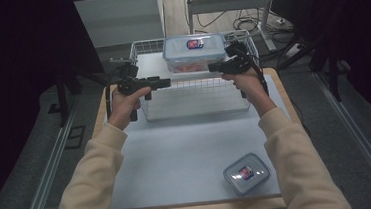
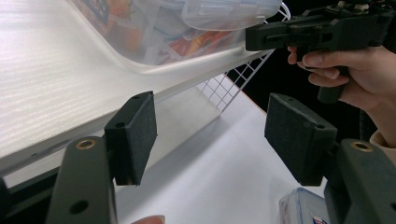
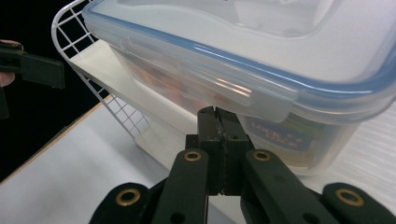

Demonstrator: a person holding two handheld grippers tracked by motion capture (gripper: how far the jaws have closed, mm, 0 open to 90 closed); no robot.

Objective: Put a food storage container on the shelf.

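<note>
Plastic lidded box (image 1: 194, 52) sitting at 12 o'clock on wire shelf (image 1: 196, 97). Left gripper (image 2: 210, 135) hovering wide open, empty; right gripper (image 3: 218, 154) pressing closed, empty, under latch. Judgement: lift latch squarely.

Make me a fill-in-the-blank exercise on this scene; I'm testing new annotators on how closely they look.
1. The large food box with the blue-rimmed lid stands on the white ____ of the wire rack.
2. The fingers of the left gripper are ____.
3. The fingers of the right gripper are pressed ____, gripping nothing.
4. The small box lies on the table near the person's ____ sleeve.

Missing words: shelf; open; together; right
</note>
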